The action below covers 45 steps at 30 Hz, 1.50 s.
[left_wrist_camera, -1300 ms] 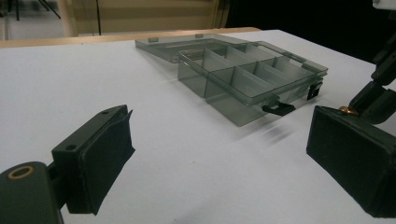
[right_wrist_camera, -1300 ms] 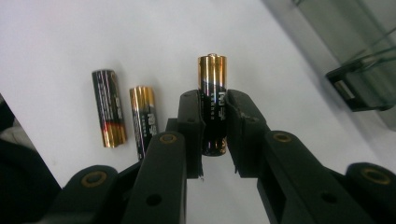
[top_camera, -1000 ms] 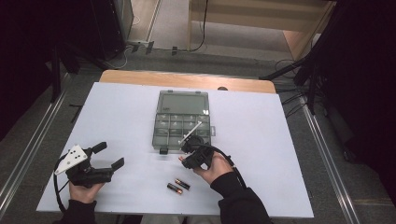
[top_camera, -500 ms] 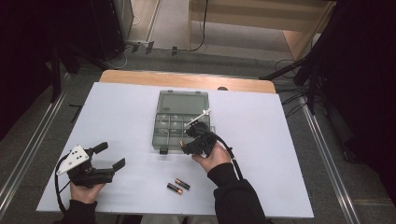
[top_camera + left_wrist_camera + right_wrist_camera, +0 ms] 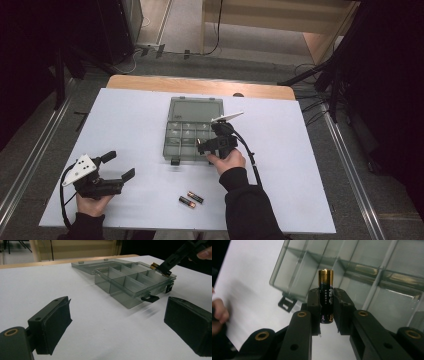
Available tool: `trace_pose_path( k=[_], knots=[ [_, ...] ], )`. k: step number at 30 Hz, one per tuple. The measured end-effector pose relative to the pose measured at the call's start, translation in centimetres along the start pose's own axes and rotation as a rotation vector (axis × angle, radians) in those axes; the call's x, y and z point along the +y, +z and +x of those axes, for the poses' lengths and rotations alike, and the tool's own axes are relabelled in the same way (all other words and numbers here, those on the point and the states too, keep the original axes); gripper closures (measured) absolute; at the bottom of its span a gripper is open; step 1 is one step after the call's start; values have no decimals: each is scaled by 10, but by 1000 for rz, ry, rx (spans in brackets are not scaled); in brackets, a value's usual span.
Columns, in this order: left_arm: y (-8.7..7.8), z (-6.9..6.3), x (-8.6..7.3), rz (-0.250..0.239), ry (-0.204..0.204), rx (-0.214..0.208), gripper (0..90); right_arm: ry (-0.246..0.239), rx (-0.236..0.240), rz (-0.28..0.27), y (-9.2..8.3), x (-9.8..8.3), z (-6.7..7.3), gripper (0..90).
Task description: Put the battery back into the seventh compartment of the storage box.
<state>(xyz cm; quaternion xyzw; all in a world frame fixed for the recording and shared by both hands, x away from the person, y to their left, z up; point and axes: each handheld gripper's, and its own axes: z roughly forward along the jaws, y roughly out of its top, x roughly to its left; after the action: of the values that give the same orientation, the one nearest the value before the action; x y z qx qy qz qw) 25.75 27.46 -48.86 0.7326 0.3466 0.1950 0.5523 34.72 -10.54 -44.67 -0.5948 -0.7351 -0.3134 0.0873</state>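
Note:
A smoky clear compartment box (image 5: 186, 139) lies open mid-table, its lid (image 5: 196, 108) flat behind it. My right gripper (image 5: 202, 148) hovers over the box's front right corner, shut on a black and gold battery (image 5: 326, 294) that stands up between its pads (image 5: 314, 312). From the left gripper view, that battery (image 5: 157, 266) hangs just above the box (image 5: 130, 282). Two more batteries (image 5: 190, 199) lie side by side on the table in front of the box. My left gripper (image 5: 118, 167) rests at the front left, open, with nothing between its pads (image 5: 53, 325).
The white table top (image 5: 125, 125) has free room left of the box and to its right. A wooden strip (image 5: 200, 86) runs along the far edge. Gold shapes (image 5: 364, 270) show through the box's compartment walls; I cannot tell what they are.
My right gripper has moved away from the person, from near the two loose batteries up to the box's front right corner, with the battery in it. The left gripper has stayed put.

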Motion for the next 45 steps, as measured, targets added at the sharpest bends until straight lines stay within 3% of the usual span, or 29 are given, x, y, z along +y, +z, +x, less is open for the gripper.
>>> trace_pose_path(
  k=[5, 6, 9, 10, 13, 14, 16, 21, 24, 25, 26, 30, 35, 45],
  knots=[
    [0, 0, 1, -12, -5, -11, 68, 81, -17, -27, 6, 3, -7, 742],
    [-1, 0, 1, -16, -7, -11, 68, 86, -15, -38, 7, 3, -8, 644],
    [0, 0, 1, -16, -7, -11, 68, 59, -32, -77, 2, 1, -3, 485],
    [0, -1, 1, -14, -5, -11, 68, 39, -37, -86, 0, 0, 0, 417],
    [1, -2, 1, -10, 3, -11, 69, -49, -29, -88, -5, -4, 6, 61],
    [1, -3, 1, -6, 7, -9, 68, -77, -27, -73, -6, -6, 8, 0],
    [1, -4, 1, -5, 11, -10, 69, -133, -27, -51, -8, -11, 13, 0],
    [1, -6, 1, -1, 23, -9, 69, -280, -90, -53, -15, -25, 32, 0],
    [2, -6, 1, -3, 19, -14, 69, -346, -63, -49, -19, -32, 42, 0],
    [2, -6, 1, -3, 19, -14, 68, -346, -63, -49, -19, -32, 42, 0],
    [3, -6, 1, -2, 21, -16, 68, -396, -59, -39, -21, -36, 49, 0],
    [3, -6, 1, 0, 21, -14, 68, -487, -70, -23, -21, -41, 55, 0],
    [3, -5, 1, 5, 23, -12, 68, -648, -146, 0, -19, -51, 63, 0],
    [1, -7, 0, 13, 32, -6, 68, -727, -179, 71, -14, -63, 70, 0]
  ],
)
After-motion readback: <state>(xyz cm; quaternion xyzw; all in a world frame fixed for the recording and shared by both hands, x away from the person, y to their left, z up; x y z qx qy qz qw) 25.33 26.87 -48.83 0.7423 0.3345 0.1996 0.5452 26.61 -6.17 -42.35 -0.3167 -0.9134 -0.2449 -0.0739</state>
